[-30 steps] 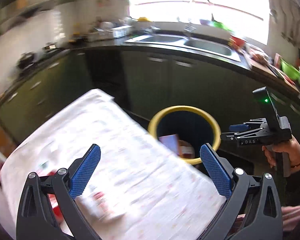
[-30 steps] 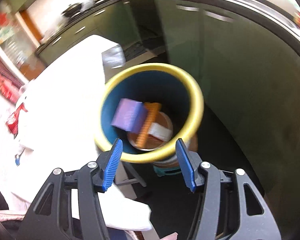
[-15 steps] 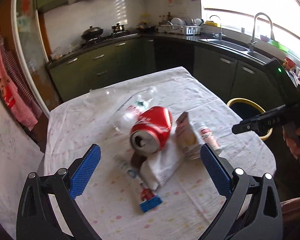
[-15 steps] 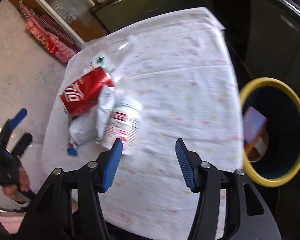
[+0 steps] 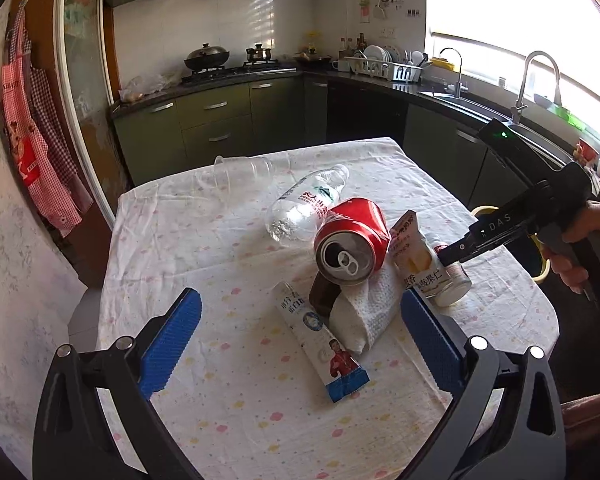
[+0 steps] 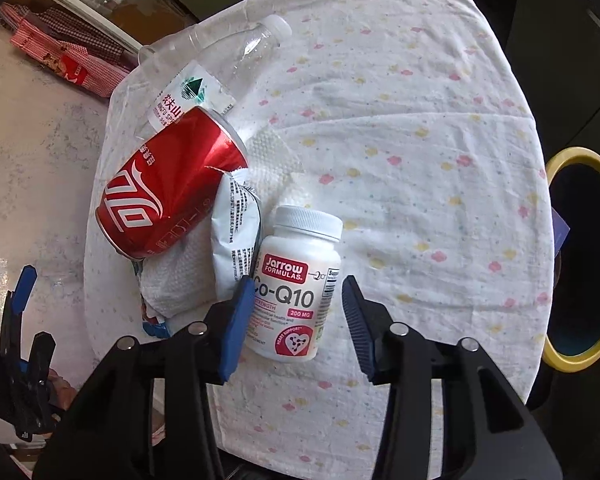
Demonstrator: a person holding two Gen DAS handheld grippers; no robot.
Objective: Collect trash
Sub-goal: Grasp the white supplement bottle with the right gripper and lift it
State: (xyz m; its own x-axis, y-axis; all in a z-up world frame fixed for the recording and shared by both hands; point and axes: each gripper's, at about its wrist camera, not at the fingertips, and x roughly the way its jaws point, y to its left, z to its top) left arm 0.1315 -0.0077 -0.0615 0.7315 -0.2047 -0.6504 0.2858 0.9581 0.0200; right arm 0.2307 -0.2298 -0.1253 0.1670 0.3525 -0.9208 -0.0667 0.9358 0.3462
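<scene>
Both grippers have swung closer to the trash pile since half a second ago, and the right gripper [image 6: 296, 312] now straddles the white pill bottle [image 6: 296, 280], jaws spread with a gap on each side, grasping nothing. That bottle lies on its side on the cloth-covered worktop [image 6: 400, 160], white cap pointing away, its red and pink label facing up. Just left of it a white snack pouch [image 6: 236, 236] leans against a dented red soda can [image 6: 168, 192], which rests on a crumpled paper towel [image 6: 180, 276]. A clear water bottle [image 5: 308, 204] lies behind the can, touching it. From the left wrist view, a flattened tube [image 5: 320, 344] with a blue end lies nearest the left gripper [image 5: 300, 344], whose jaws hang wide apart above the cloth, empty. Off the worktop's far edge stands a yellow-rimmed bin [image 6: 556, 168]; a purple box [image 6: 560, 232] shows inside it at the near wall.
</scene>
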